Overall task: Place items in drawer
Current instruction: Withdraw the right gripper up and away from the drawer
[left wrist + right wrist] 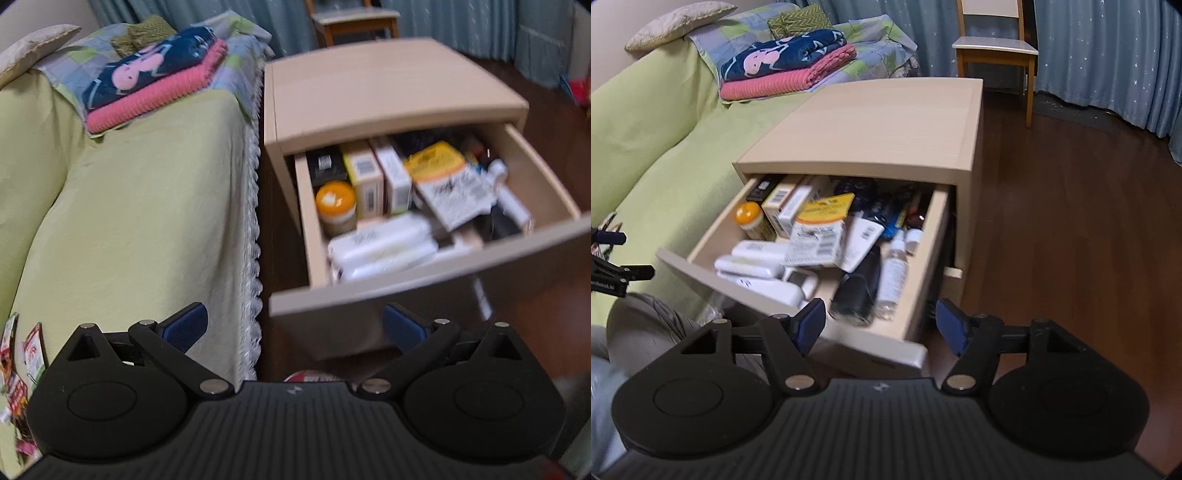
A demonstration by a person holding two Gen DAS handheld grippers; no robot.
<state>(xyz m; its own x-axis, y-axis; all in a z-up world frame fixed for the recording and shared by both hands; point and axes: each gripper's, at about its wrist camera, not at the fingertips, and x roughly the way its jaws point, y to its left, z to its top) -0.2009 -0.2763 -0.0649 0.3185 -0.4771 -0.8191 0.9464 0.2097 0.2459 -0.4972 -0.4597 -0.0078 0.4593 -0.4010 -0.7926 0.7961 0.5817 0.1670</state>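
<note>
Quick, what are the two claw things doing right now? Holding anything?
Left gripper: open, holding nothing.
Right gripper: open, holding nothing, over the drawer front.

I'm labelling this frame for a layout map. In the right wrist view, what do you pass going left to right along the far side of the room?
Pale pillow → folded navy and pink blankets → wooden chair → blue curtain.
</note>
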